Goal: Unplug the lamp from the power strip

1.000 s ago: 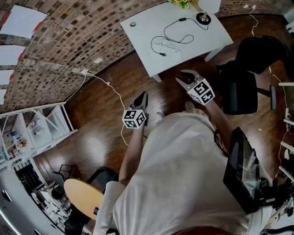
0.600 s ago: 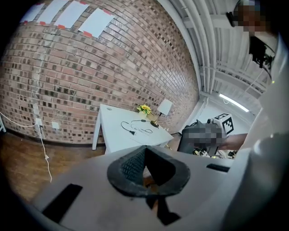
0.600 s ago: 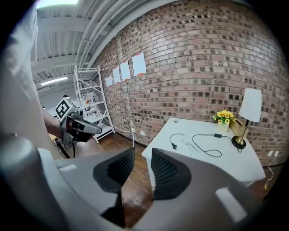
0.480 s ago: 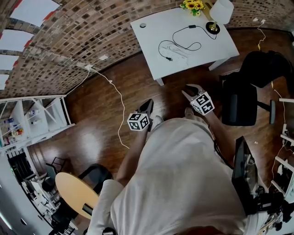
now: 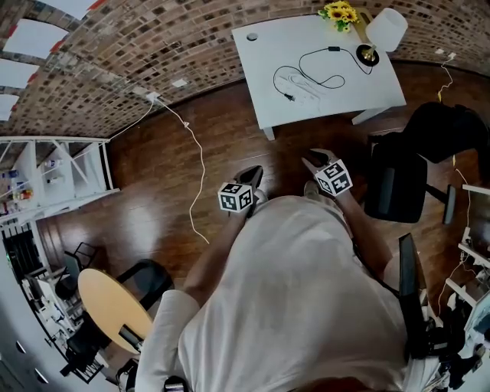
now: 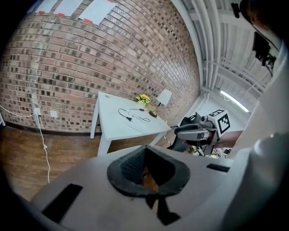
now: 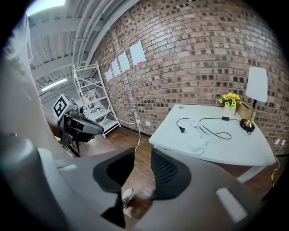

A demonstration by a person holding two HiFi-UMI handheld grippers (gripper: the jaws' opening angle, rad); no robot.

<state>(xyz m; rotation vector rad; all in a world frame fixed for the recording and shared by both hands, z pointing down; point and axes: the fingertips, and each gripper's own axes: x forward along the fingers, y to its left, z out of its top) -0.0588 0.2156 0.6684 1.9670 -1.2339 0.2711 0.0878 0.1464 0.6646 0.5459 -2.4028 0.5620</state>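
The person stood on the wooden floor (image 5: 168, 199), well apart from the white tabletop (image 5: 264, 61) set against the brick wall (image 5: 138, 46). The left hand-held gripper (image 6: 145, 151) was clenched with its pad tips together and nothing between them. The right hand-held gripper (image 7: 142, 164) was released, its two dark pads standing apart with only the floor and a shoe (image 7: 127, 196) showing through the gap. Both were held low in front of the person's body, side by side and pointing toward the tabletop.

The lamp (image 5: 385, 31), with a white shade and a dark round base, stood at the tabletop's far right corner, just beside a small bunch of yellow flowers (image 5: 341, 13). Its black cord (image 5: 321, 76) looped across the tabletop and ended in a black plug (image 5: 289, 97), which lay flat on the surface just beside the white power strip (image 7: 197, 136), apparently out of the sockets.

A black office chair (image 5: 398, 184) stood to the right of the person. A thin white cable (image 5: 200, 164) trailed from the wall over the floor. A white shelf (image 5: 53, 176) stood at the left, and a round wooden table (image 5: 111, 306) lay behind the person.
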